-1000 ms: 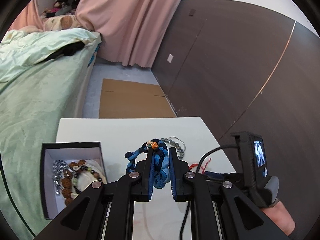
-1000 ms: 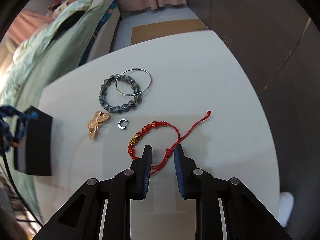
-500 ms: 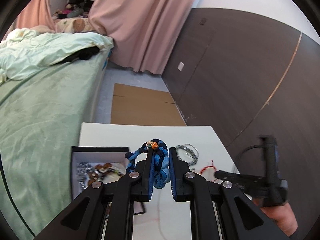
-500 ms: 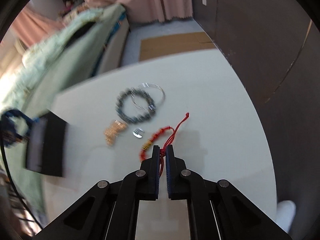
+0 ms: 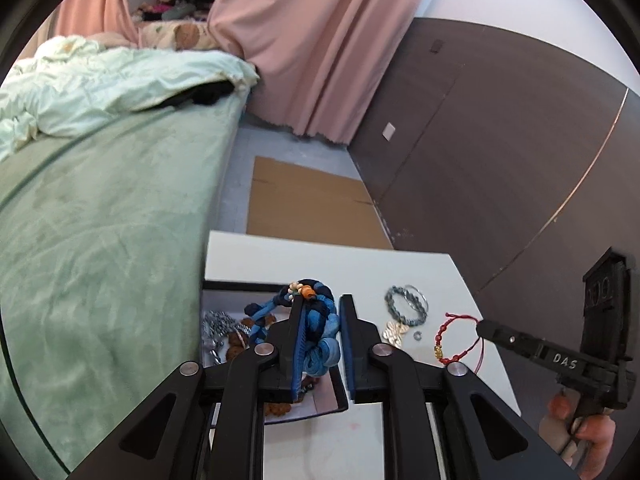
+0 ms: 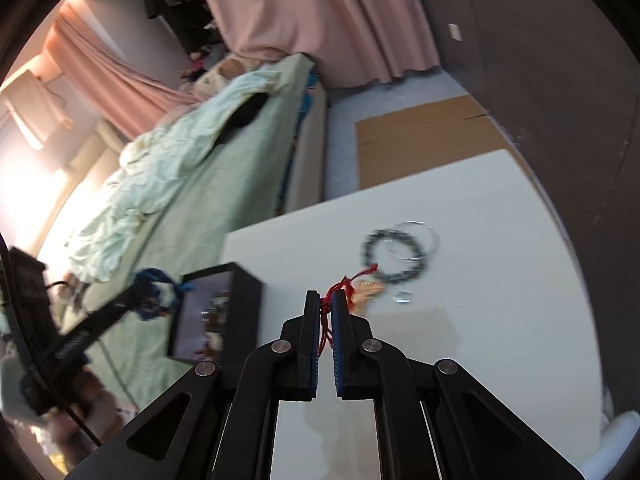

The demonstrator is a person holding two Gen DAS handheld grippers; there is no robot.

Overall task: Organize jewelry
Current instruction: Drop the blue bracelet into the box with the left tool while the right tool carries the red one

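Since a second ago, my right tool has pinched the red bracelet and lifted it off the table; my left tool carries the blue bracelet over the box.

Right claw closed — red bracelet lifted.

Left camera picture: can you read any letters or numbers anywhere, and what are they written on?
"DAS": white letters on the black body of the right gripper.
Round raised marks on the black block above it: too unclear to read.
Nothing readable in the right wrist view.
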